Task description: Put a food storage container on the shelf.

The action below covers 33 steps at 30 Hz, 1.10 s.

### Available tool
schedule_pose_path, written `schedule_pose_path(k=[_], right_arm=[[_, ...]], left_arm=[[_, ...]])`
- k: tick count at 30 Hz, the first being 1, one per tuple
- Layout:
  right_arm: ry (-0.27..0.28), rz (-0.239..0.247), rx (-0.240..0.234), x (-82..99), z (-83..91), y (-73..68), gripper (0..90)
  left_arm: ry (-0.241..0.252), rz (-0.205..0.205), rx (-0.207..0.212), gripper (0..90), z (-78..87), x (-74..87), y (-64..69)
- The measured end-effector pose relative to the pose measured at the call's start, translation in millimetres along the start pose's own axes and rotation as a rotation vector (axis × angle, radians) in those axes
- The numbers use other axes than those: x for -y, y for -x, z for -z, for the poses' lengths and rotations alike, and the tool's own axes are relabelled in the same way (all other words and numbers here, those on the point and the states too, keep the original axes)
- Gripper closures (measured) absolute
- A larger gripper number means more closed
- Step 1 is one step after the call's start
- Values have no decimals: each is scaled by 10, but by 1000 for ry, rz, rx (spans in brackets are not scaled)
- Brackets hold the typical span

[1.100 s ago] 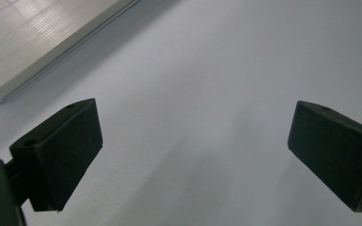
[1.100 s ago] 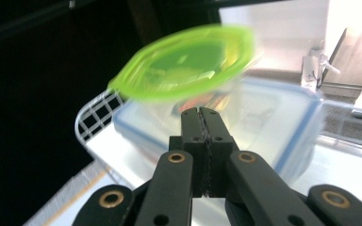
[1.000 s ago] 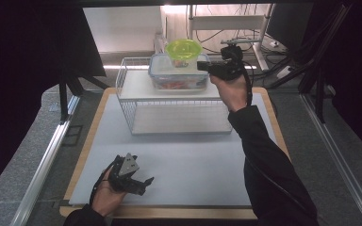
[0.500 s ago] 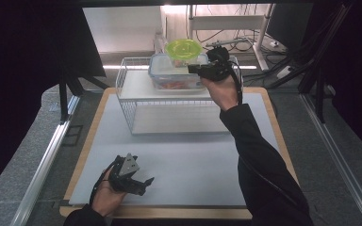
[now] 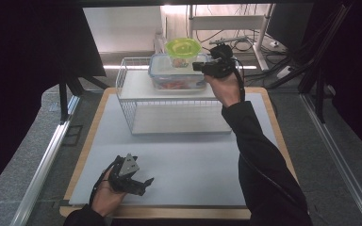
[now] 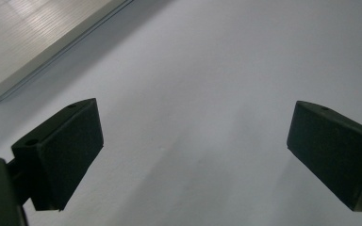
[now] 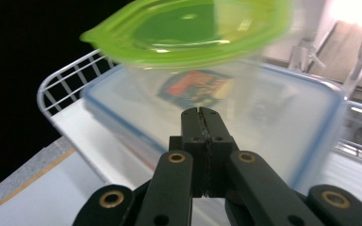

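Atop the white wire basket rack point(image 5: 169, 101) at the far side of the tabletop point(image 5: 193, 160), a clear rectangular plastic box with a blue-rimmed lid point(image 5: 176, 75) is sitting, and a small clear tub with a lime-green lid point(image 5: 183, 51) is standing on top of that box. The right gripper point(image 5: 199, 67) is hovering just beside the tub at roughly the tub's own height, its fingers point(image 7: 201, 127) pressed flat together with nothing between them. Seen in the right gripper view, the tub is lying straight ahead of the closed fingertips and slightly above them, its green lid tilting across the upper part of that view (the picture is blurred there, so whether the tips are already touching the tub's wall I cannot tell). Because the tub is sitting directly in front of the tips, any grasp would, by my judgement, first be calling for the fingers to spread wider than the tub. The left gripper point(image 5: 143, 181) is resting low at the near edge of the tabletop, well apart from the rack, its fingers point(image 6: 66, 150) standing wide and empty over the bare white surface, so the right hand is plainly the nearer one.
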State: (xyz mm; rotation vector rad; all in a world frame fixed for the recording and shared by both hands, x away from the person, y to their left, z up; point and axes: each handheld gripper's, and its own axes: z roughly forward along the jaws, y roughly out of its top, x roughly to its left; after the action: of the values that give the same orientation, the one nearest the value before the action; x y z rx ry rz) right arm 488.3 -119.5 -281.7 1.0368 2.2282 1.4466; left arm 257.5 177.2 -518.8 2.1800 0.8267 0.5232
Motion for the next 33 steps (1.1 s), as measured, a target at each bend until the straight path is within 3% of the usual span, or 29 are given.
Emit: schedule_pose_path(k=[4, 14, 21, 26, 33], right_arm=[[3, -2, 18, -8, -21, 63, 896], [-3, 12, -2, -30, -89, -1, 896], [7, -22, 68, -64, -101, 166, 896], [11, -33, 79, -103, -184, 227, 895], [6, -27, 54, -81, -225, 149, 895]], left_arm=[[-3, -1, 1, 42, -4, 0, 1], [-3, -1, 1, 42, -2, 2, 3], [-7, -3, 3, 42, -10, 2, 5], [-7, -2, 4, 42, -10, 3, 4], [-9, -3, 5, 42, -12, 4, 6]])
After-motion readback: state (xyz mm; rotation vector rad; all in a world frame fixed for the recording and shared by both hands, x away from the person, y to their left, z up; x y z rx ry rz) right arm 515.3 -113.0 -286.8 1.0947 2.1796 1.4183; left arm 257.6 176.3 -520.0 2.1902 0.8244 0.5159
